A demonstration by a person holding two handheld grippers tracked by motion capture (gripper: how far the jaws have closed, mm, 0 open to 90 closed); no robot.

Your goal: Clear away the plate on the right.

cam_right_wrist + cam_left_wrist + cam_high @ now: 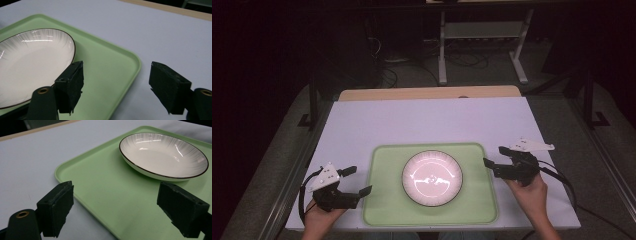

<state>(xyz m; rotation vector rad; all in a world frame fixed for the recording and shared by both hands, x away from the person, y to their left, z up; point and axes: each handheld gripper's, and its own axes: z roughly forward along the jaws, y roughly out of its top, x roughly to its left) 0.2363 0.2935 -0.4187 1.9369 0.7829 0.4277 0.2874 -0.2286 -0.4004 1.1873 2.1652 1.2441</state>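
A white table [427,120] is bearing a green tray [384,200] and plate [432,177]; the left gripper [360,181] and right gripper [493,156] are gaping, released, over dark flooring.

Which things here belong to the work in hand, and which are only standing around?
Part of the work:
- white plate
- green tray
- left tongs, open
- right tongs, open

Only standing around:
- white table
- metal frame on the floor behind

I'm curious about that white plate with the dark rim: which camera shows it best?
The high view: the whole plate shows there, round, centred on the green tray. The left gripper view shows it whole too, but slanted. The right gripper view cuts it off at the left edge, with one jaw before it.
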